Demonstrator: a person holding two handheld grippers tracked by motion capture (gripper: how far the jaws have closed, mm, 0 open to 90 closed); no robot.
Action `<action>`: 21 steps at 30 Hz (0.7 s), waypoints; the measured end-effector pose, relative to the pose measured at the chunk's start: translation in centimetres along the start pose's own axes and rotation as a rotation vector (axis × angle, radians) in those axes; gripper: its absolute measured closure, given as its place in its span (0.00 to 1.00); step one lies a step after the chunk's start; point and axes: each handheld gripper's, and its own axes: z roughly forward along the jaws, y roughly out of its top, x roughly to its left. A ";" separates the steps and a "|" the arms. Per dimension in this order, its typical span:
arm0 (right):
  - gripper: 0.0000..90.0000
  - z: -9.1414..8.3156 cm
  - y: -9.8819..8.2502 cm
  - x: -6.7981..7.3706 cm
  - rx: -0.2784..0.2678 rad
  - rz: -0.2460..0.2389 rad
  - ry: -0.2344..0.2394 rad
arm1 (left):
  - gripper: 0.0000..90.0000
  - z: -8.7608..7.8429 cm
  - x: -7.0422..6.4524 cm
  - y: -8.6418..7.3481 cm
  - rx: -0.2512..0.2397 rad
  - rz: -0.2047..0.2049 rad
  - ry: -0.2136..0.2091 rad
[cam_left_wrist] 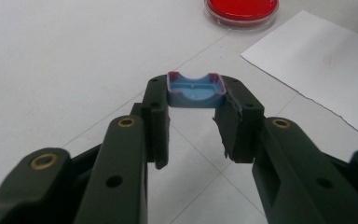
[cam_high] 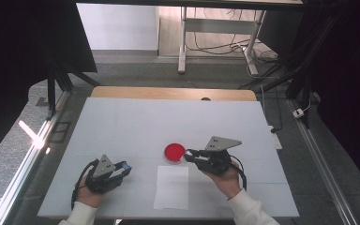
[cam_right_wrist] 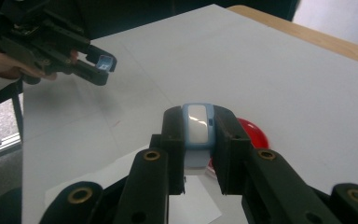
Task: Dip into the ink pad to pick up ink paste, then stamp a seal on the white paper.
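Right gripper [cam_high: 189, 154] clamped on a pale blue piece [cam_right_wrist: 198, 125], beside red dish [cam_high: 174, 152], centre frame. Left gripper [cam_high: 125, 167] gripping blue cap [cam_left_wrist: 195, 89], lower left, well apart from dish.

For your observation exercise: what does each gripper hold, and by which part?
Left gripper: blue cap-like piece, clamped by its two sides at the jaw tips. Right gripper: pale blue piece, pinched by its flanks.

No readable text, label, brand or number anywhere. Only a faint reddish smudge on the white paper sheet [cam_left_wrist: 324, 58] (too pale and small to make out as letters or a sign).
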 end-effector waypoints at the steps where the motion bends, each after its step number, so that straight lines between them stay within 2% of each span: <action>1: 0.84 0.0 0.0 0.1 0.007 -0.006 0.004 | 0.73 0.0 0.0 0.0 -0.001 -0.001 0.000; 9: 0.84 0.5 0.2 1.0 0.029 -0.028 0.040 | 0.72 -0.2 -0.1 0.0 -0.002 0.001 0.001; 21: 0.84 1.0 0.2 1.6 0.049 -0.042 0.066 | 0.72 -0.2 -0.1 0.0 -0.001 0.004 0.003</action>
